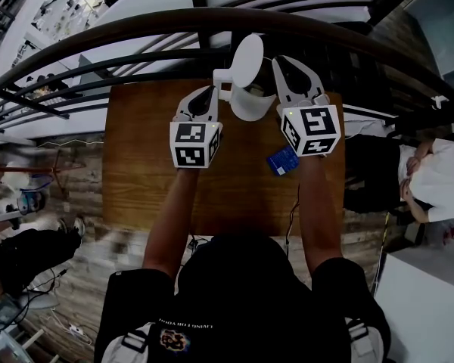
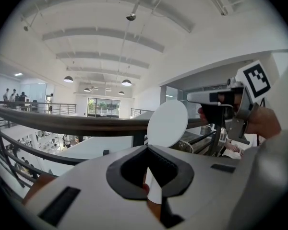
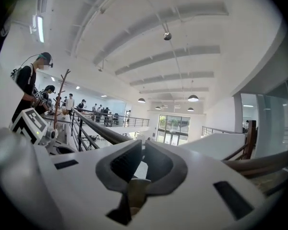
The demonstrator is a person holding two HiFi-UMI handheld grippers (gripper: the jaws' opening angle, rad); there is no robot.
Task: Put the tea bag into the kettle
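Right hand-held gripper (image 3: pixel 142 147) pinches the tea bag (image 3: pixel 137 191), level, just right of the white kettle (image 1: pixel 250 103). Its mouth lies leftward and lower, under the raised lid (image 1: pixel 247 60). Left hand-held gripper (image 2: pixel 146 152) is clamped on the kettle handle (image 1: pixel 221 74).

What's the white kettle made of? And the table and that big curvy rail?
Kettle: looks like smooth white plastic, plain and slightly glossy, though coated metal is possible. Table: wood, orange-brown with visible grain streaks. Rail: dark, smooth and rounded; wood or painted metal, hard to tell from here.
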